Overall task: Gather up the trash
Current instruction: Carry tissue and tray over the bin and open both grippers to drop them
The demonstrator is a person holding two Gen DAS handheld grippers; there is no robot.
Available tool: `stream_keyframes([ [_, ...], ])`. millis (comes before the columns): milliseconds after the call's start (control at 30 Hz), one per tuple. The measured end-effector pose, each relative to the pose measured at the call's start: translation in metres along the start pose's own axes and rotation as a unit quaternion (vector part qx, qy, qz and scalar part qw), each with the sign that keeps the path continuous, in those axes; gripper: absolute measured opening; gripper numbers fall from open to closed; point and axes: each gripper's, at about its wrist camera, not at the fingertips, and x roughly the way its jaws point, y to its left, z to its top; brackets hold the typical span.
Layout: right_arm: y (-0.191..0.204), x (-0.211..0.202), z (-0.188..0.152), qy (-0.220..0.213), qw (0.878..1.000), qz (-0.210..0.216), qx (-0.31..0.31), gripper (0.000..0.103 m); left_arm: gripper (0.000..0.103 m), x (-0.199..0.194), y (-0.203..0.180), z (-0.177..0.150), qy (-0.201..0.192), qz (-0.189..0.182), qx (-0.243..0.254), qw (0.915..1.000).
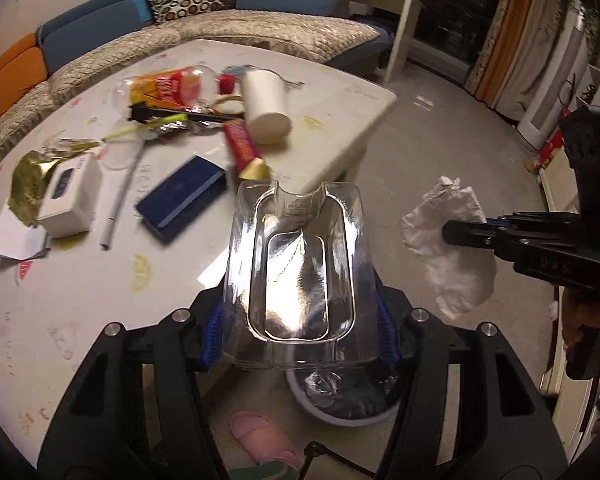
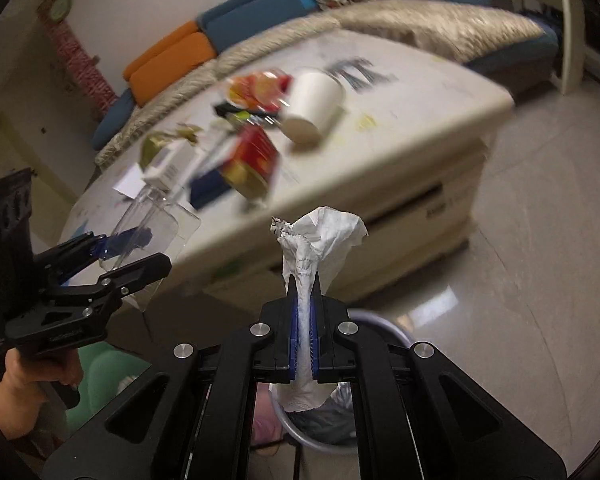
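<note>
Trash in both grippers: left gripper (image 1: 300,344) clamps a clear plastic tray (image 1: 296,264), jaws half spread, above the bin (image 1: 340,416); right gripper (image 2: 304,300) is pinched tight on crumpled tissue (image 2: 320,236) beside the table (image 1: 340,120).

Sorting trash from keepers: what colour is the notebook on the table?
Dark blue notebook; clearest in the left wrist view.

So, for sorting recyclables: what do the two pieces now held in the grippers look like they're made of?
Clear container in the left gripper: looks like thin, glossy transparent plastic; the table shows through and highlights glint on it. White wad in the right gripper: probably matte tissue or paper, crumpled into soft creases.
</note>
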Motion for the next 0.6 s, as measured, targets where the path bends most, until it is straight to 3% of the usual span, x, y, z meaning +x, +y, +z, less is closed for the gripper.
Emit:
stream_keyframes([
  [300,-0.070,0.058,-0.084,0.078,0.992,-0.036,0.087,0.005,0.056,0.089,-0.081,-0.045,0.092,-0.051,0.078,0.9914],
  [467,-0.077,0.096,-0.107,0.115,0.989,-0.048,0.084,0.005,0.056,0.134,-0.086,-0.066,0.142,-0.063,0.080,0.9845],
  [600,-0.083,0.125,-0.120,0.140,0.984,-0.046,0.098,0.009,0.056,0.166,-0.079,-0.078,0.178,-0.048,0.081,0.9795],
])
